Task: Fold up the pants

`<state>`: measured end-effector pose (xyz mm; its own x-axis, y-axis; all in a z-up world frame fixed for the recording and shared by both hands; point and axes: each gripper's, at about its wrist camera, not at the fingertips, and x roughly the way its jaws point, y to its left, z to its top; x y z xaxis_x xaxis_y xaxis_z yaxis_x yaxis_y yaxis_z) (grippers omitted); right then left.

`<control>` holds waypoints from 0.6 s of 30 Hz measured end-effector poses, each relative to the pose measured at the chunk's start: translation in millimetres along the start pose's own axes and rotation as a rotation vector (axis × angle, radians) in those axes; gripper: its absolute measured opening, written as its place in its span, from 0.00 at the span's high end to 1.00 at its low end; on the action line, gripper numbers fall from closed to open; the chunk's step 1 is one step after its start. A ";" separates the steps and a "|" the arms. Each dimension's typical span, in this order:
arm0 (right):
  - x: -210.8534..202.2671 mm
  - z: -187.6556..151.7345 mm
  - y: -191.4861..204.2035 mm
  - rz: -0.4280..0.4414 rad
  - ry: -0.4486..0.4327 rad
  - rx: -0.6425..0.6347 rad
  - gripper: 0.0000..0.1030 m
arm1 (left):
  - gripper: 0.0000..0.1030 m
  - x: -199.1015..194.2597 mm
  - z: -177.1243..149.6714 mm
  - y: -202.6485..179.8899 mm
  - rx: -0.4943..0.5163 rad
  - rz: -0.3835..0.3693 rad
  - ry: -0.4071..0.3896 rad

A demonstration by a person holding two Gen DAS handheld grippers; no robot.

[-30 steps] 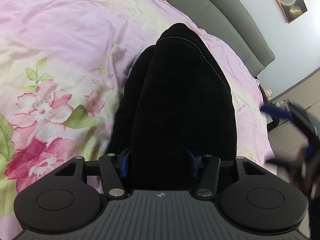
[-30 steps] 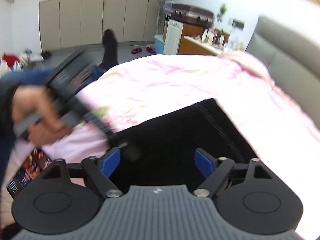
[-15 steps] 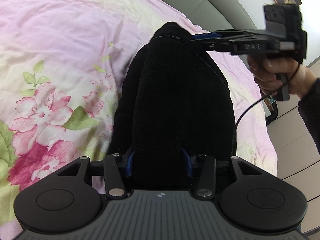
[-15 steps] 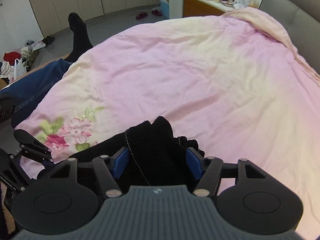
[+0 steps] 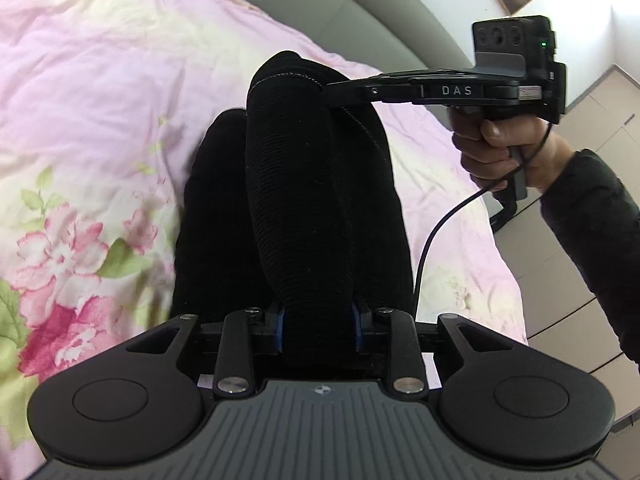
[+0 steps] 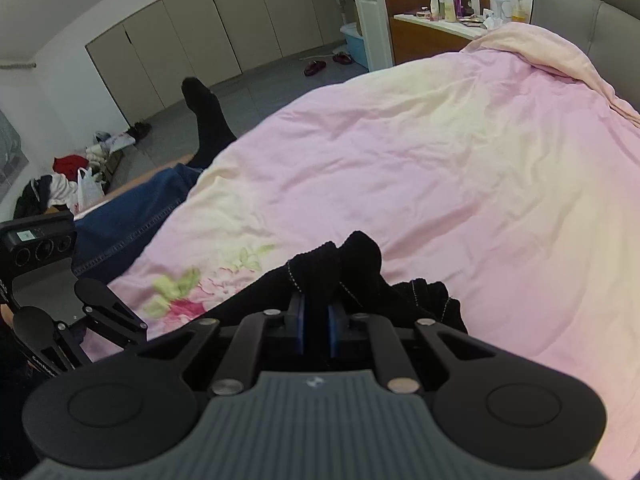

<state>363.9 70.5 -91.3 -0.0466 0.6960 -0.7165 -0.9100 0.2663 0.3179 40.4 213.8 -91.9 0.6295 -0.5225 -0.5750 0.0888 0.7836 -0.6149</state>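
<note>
Black ribbed pants (image 5: 304,200) lie bunched lengthwise on a pink floral bedspread (image 5: 100,100). My left gripper (image 5: 318,332) has the near end between its blue pads, which squeeze the roll of fabric as the jaws keep closing. At the far end, my right gripper (image 5: 332,90) reaches in from the right, held by a hand (image 5: 500,148), and pinches the stitched edge. In the right wrist view, that gripper (image 6: 316,320) is closing, its pads nearly together on a fold of the pants (image 6: 352,264). My left gripper (image 6: 120,316) shows at the lower left.
The bedspread (image 6: 440,160) stretches wide beyond the pants. A grey headboard (image 5: 360,8) runs behind. A person's leg in jeans (image 6: 132,220) with a black sock (image 6: 204,116) lies along the bed's left edge. A dresser with bottles (image 6: 432,36) and clothes on the floor (image 6: 72,176) are farther off.
My right gripper swept in from the side to the far end of the pants and closed on the fabric. My left jaws narrowed on the near end, which lifted a little.
</note>
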 end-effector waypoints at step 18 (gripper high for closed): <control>55.9 -25.3 17.6 -0.336 -0.066 0.148 0.67 | 0.57 36.2 -11.3 41.8 -0.093 0.190 0.049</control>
<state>334.8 97.3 -141.5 0.2756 0.5936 -0.7561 -0.8003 0.5774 0.1616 58.2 223.8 -144.6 0.5897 -0.3856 -0.7096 -0.1015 0.8363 -0.5388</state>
